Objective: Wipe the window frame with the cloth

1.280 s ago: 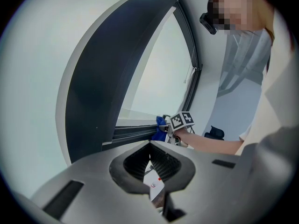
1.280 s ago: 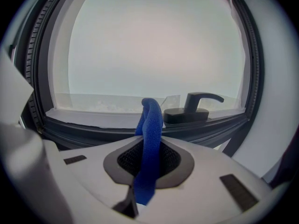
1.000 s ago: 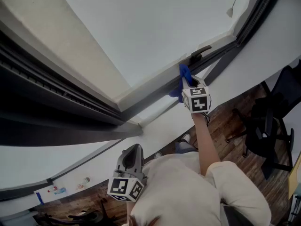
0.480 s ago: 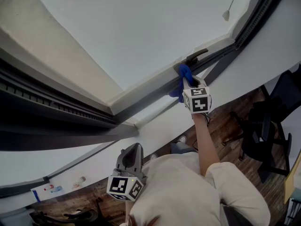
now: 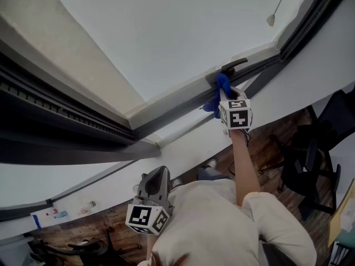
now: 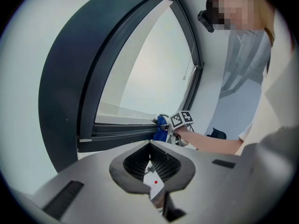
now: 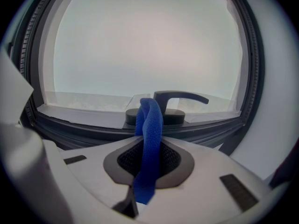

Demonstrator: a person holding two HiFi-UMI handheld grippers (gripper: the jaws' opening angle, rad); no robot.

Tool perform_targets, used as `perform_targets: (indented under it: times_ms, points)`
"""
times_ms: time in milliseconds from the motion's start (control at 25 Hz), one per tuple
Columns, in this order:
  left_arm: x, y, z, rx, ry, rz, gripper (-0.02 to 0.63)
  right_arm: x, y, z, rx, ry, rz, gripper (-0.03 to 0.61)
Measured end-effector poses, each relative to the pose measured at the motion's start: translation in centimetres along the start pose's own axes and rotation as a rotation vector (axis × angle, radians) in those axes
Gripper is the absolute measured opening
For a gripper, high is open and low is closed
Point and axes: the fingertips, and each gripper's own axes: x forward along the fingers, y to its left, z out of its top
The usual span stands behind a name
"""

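Note:
A blue cloth (image 5: 222, 88) is pressed on the dark window frame (image 5: 177, 111) at the base of the black window handle (image 5: 231, 66). My right gripper (image 5: 228, 100) is shut on the cloth, arm stretched up. In the right gripper view the cloth (image 7: 150, 125) stands folded between the jaws of the right gripper (image 7: 149, 143), its top touching the handle (image 7: 180, 97) base on the frame (image 7: 88, 127). My left gripper (image 5: 155, 183) hangs low near the person's chest, shut and holding nothing. From the left gripper (image 6: 150, 146) view, the cloth (image 6: 161, 128) and frame (image 6: 121, 133) lie ahead.
A blind cord pull (image 5: 270, 20) hangs at the upper right of the glass. A white sill (image 5: 183, 148) runs below the frame. Small bottles (image 5: 86, 206) lie at the lower left. Black office chairs (image 5: 310, 165) stand on the wooden floor at the right.
My right gripper has slid the cloth a little along the frame to the handle's base. The left gripper has stayed low by the chest.

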Motion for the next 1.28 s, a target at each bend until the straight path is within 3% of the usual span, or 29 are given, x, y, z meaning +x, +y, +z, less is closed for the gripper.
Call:
perform_targets:
  times_ms: [160, 280, 640, 840, 1080, 1280]
  points:
    - [-1.5, 0.2, -0.2, 0.001, -0.004, 0.009, 0.009, -1.3, 1.3, -0.2, -0.006, 0.023, -0.006, 0.049]
    - [-3.1, 0.9, -0.2, 0.003, -0.005, 0.018, 0.009, -3.1, 4.8, -0.2, 0.005, -0.022, 0.049, 0.049]
    - [-9.2, 3.6, -0.9, 0.029, 0.009, 0.029, 0.009, -7.7, 22.1, 1.0, -0.015, -0.145, 0.315, 0.049]
    - [-12.7, 5.8, -1.5, 0.039, 0.009, 0.058, 0.009, -9.1, 29.3, 0.7, -0.078, -0.170, 0.396, 0.049]
    - [-15.5, 7.3, -1.7, 0.037, -0.005, 0.091, 0.009, -9.2, 34.2, -1.2, -0.120, -0.137, 0.447, 0.049]
    - [-16.8, 8.1, -2.0, 0.029, -0.008, 0.116, 0.009, -8.0, 35.5, -3.0, -0.176, -0.089, 0.429, 0.049]
